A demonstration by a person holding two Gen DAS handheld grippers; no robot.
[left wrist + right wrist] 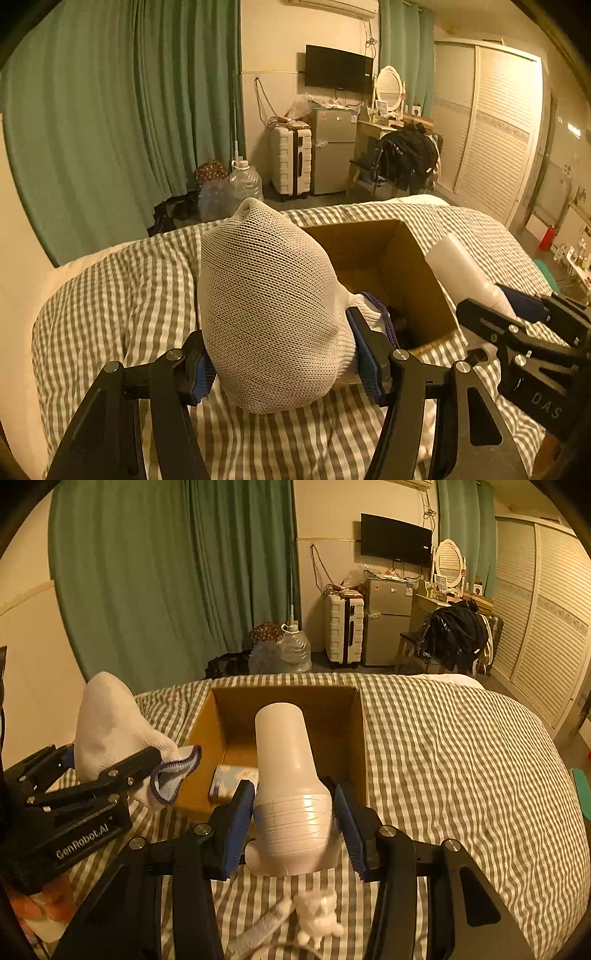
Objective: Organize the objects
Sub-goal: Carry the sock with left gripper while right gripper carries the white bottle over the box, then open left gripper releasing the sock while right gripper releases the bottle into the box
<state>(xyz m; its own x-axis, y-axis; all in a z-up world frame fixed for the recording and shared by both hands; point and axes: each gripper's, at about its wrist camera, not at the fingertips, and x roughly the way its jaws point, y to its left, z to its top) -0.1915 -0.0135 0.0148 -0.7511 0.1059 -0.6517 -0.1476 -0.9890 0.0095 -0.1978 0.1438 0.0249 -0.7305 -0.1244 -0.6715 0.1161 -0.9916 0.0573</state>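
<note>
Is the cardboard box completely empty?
No. In the right wrist view a small light-blue patterned pack lies inside the cardboard box.

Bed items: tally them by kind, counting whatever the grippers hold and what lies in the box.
Knit sock, in left gripper: 1
White bottle, in right gripper: 1
Cardboard box: 1
Light blue packet in box: 1
White fluffy toy: 1
Total: 5

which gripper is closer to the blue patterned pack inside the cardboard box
Right. The right gripper, holding the white bottle, is at the box's near edge just beside the blue patterned pack; the left gripper, gripping the sock, sits outside the box.
</note>
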